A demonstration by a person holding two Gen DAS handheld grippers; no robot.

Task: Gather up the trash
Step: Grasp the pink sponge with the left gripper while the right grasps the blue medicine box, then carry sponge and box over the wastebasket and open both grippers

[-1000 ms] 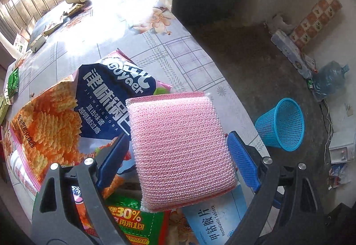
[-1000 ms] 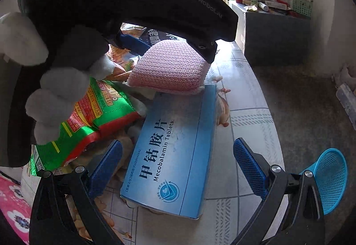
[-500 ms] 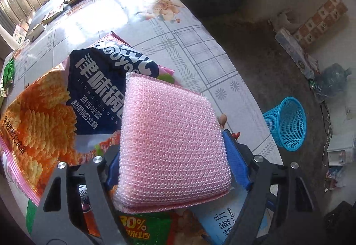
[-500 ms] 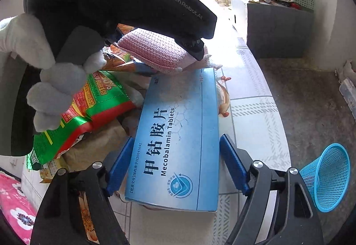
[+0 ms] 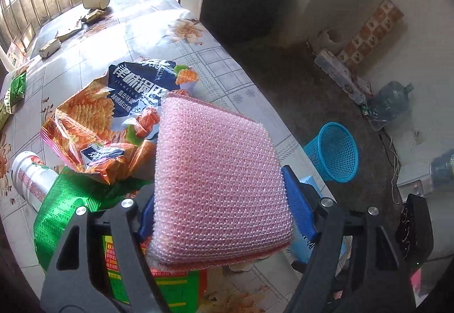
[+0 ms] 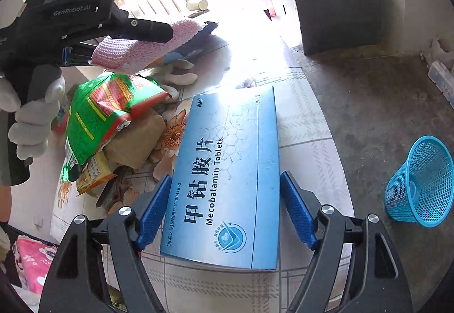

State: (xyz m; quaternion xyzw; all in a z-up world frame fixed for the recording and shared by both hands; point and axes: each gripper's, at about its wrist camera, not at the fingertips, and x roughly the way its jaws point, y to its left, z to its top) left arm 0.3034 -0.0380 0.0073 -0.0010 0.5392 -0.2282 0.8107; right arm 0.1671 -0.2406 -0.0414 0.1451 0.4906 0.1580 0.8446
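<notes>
My left gripper (image 5: 220,212) is shut on a pink mesh scouring sponge (image 5: 218,176) and holds it above the table; the sponge also shows in the right wrist view (image 6: 147,43). My right gripper (image 6: 224,213) is shut on a blue Mecobalamin tablet box (image 6: 227,171), one blue pad on each long side, at the table's near edge. A blue mesh trash basket (image 6: 420,182) stands on the floor to the right, also in the left wrist view (image 5: 333,152).
Snack bags (image 5: 113,102), a green wrapper (image 6: 110,111), a can (image 5: 31,176) and a brown packet (image 6: 136,139) lie on the tiled table (image 5: 127,29). A paper cup (image 5: 96,0) lies far back. A dark cabinet (image 6: 340,14) stands beyond the table.
My left gripper closed on the sponge and lifted it. My right gripper moved forward and closed on the blue box.
</notes>
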